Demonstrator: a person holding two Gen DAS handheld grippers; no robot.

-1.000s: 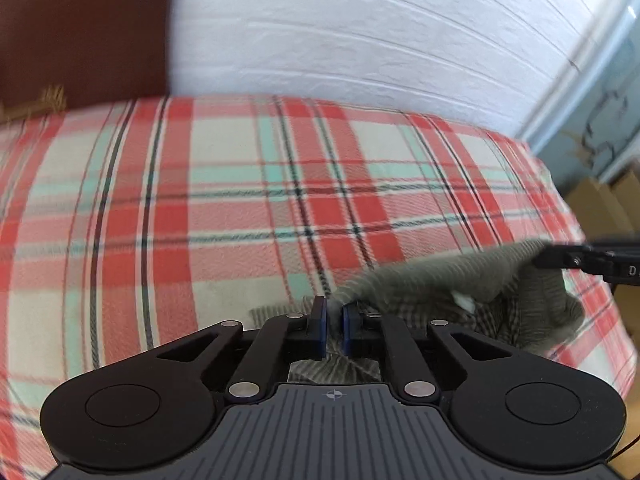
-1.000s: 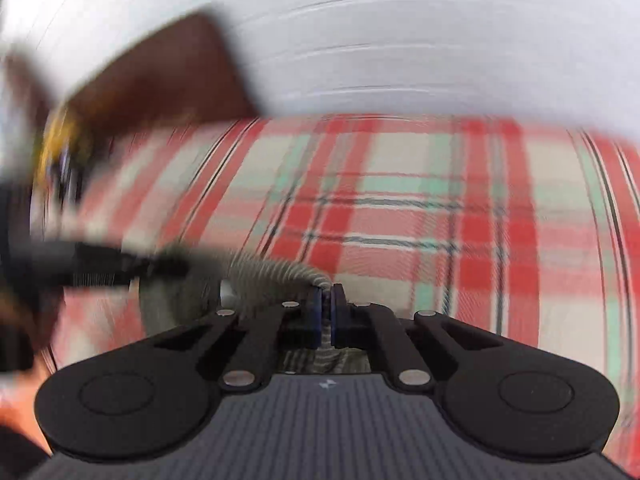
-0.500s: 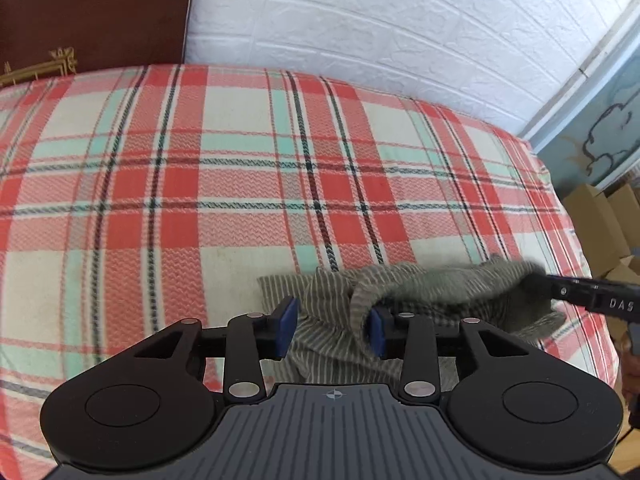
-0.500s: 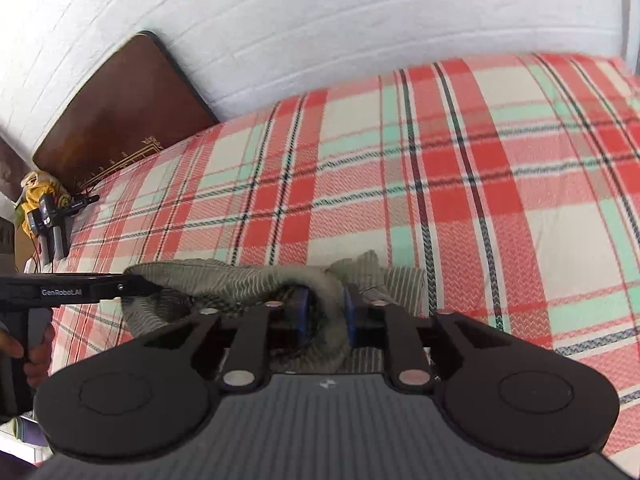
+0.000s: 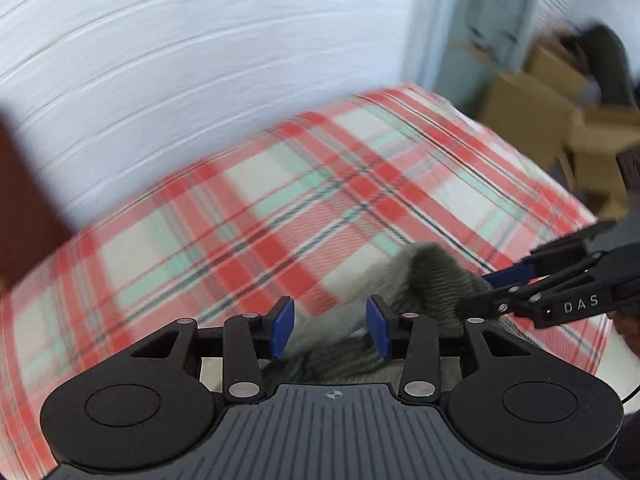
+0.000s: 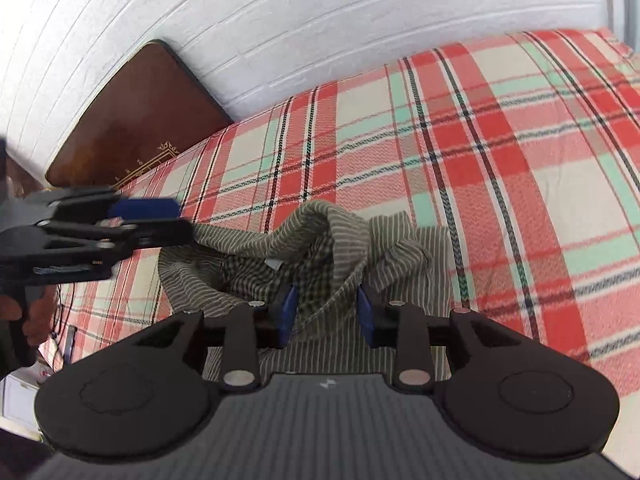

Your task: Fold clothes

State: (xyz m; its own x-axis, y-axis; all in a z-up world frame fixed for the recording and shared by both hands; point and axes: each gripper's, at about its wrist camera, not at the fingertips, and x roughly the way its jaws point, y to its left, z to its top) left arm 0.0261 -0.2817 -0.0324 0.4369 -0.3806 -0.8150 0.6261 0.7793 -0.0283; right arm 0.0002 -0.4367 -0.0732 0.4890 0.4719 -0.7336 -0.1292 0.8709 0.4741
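Blue pads tip both pairs of jaws, and both pairs are parting; the left gripper [image 5: 330,330] has its pads spread with a grey-green striped garment [image 6: 304,240] lying between them, neither pad pressing on it, though this view is blurred; the right gripper [image 6: 326,314] likewise stands with its pads apart on either side of a raised fold of the same cloth, the fold loose in the gap and gripped by neither; so both are released. The garment sits crumpled in a heap on the bed, one part humped up into an arch, a darker checked lining showing inside it, a flatter striped part running under the right gripper's body. In the right wrist view the left gripper comes in from the left edge, its tip at the garment's left end, with fingers [image 6: 38,316] of a hand wrapped round its handle below. Under the cloth lies a blanket [image 6: 500,168] of red, cream and mint plaid covering the bed; beyond it a brown headboard [image 6: 132,120] leans by a white brick-patterned wall [image 6: 320,20]; the left wrist view shows cardboard boxes [image 5: 560,120], blurred, past the bed's far corner.
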